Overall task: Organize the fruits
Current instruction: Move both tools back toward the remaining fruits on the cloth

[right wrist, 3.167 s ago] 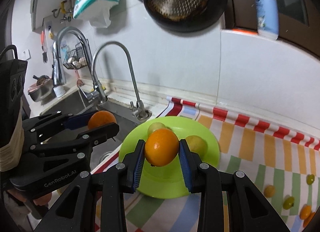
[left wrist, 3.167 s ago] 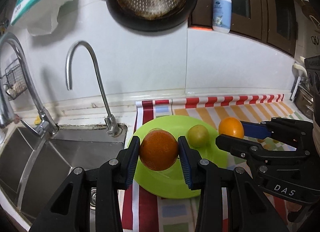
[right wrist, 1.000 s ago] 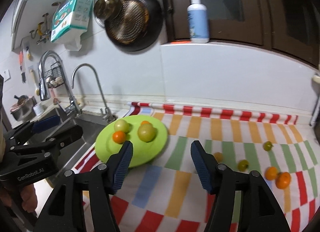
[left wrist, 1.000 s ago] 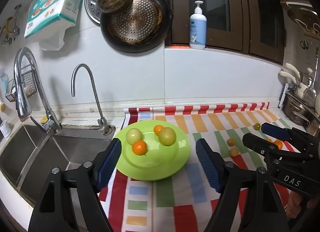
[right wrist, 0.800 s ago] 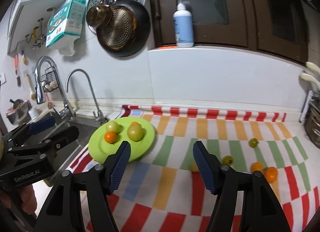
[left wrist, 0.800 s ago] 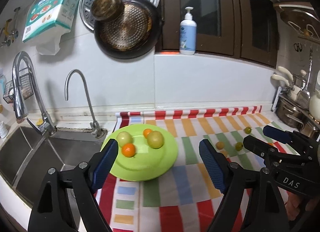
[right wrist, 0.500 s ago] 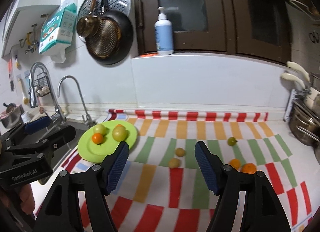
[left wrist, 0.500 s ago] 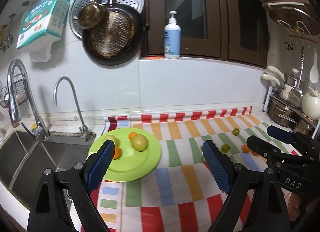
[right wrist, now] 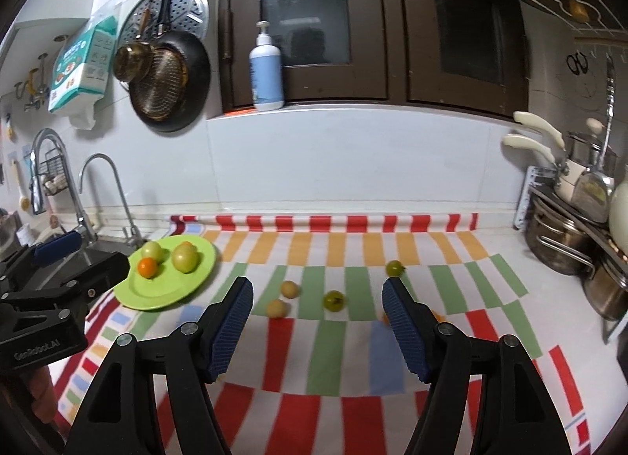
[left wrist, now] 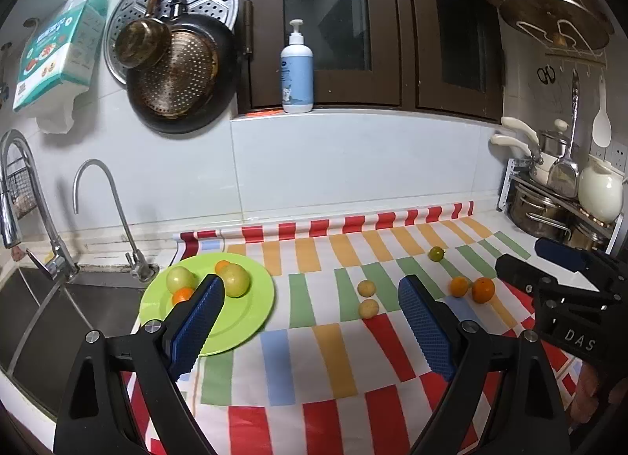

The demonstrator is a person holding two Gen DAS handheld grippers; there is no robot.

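Where striped cloth [left wrist: 314,357] lies, round glossy fruits [right wrist: 333,300]

- Left gripper [left wrist: 310,321]: jaws wide apart, nothing between them.
- Round lime-green plate [left wrist: 251,309]: far left, holding four fruits.
- Striped tablecloth [left wrist: 314,357]: loose small fruits at right.

Both oranges now lie on the green plate [left wrist: 251,313] (released); both grippers' jaws stand empty, pulled back.
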